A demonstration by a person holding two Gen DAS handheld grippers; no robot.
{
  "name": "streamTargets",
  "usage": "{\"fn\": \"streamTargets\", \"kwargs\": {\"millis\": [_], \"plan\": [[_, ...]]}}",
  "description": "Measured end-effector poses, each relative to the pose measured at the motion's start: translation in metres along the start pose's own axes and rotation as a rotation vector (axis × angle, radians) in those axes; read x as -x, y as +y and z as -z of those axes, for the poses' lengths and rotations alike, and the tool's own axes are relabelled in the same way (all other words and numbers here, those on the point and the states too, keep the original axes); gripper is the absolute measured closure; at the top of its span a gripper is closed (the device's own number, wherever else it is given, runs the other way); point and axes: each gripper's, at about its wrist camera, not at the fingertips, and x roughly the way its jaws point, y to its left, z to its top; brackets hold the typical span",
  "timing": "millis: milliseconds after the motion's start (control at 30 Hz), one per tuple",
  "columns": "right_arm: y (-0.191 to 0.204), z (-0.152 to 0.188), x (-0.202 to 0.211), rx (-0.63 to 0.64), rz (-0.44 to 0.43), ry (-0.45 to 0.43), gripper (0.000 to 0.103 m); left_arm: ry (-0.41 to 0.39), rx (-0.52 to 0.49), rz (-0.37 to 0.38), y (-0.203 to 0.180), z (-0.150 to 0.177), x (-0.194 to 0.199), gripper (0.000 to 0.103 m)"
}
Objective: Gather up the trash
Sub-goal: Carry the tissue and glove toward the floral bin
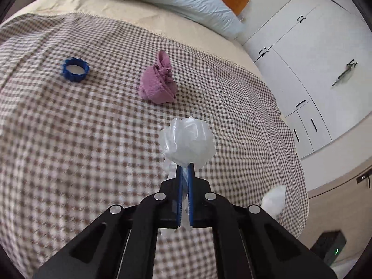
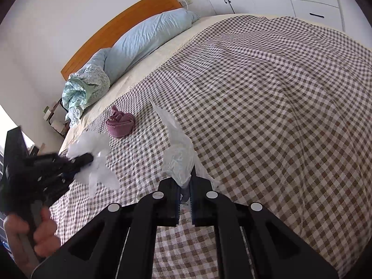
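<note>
Starting at the left of the bed (image 1: pixel 69 139), you are looking at one blue ring-shaped cap (image 1: pixel 75 70) lying flat on the checked cover, untouched and well apart from everything else. It is probably next on your list, since it looks like loose litter.

Moving right, one rolled pink cloth (image 1: pixel 158 82) is sitting near the middle of the cover. Whether it counts as trash I cannot tell.

Nearer you, your left tongs (image 1: pixel 185 166) are pinching shut on one crumpled clear plastic wad (image 1: pixel 187 139), the film running down between the blue pads (image 1: pixel 178 186). You are holding it by its tail, likely because the bunched head is too puffy to clamp. The right wrist view shows this wad clear of the cover.

Further right, your right tongs (image 2: pixel 184 183) are clamping closed on a second crumpled plastic piece (image 2: pixel 179 162), with a long thin strip trailing up and away from the grip. It shows as the white scrap at the left view's lower right edge.

So you are carrying two plastic pieces, one per tongs, both lifted off the bed. One cap and one cloth are waiting on the cover. No bin is showing in either view.
</note>
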Motion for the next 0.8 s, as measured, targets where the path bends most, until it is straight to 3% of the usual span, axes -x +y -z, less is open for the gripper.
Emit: {"fn": "streamTargets", "kwargs": {"millis": [100,167,200,300,400,500,633,800], "plan": [[0.014,0.005,-0.004,0.012,-0.072,0.027,0.096,-0.053,-0.037,-0.101,0.019,0.023,0.046,0.102],[0.021,0.009,-0.007,0.019,-0.109,0.041,0.096,-0.092,0.001,-0.092,0.032,0.023,0.079,0.102],[0.026,0.012,-0.007,0.036,-0.104,0.044,0.096,-0.122,-0.005,-0.088,0.036,0.026,0.095,0.102],[0.042,0.019,-0.008,0.099,-0.074,0.030,0.096,-0.208,-0.063,-0.179,0.050,0.048,0.133,0.102],[0.057,0.031,-0.008,0.155,-0.047,0.039,0.096,-0.166,-0.065,-0.264,0.071,0.060,0.137,0.102],[0.069,0.038,0.021,0.187,-0.062,0.002,0.096,-0.102,-0.056,-0.200,0.077,0.071,0.144,0.102],[0.058,0.040,0.083,0.219,-0.052,-0.039,0.096,-0.159,-0.146,-0.190,0.050,0.085,0.153,0.102],[0.006,0.052,0.174,0.418,0.134,-0.065,0.096,-0.164,-0.280,-0.129,-0.001,0.116,0.156,0.102]]}}
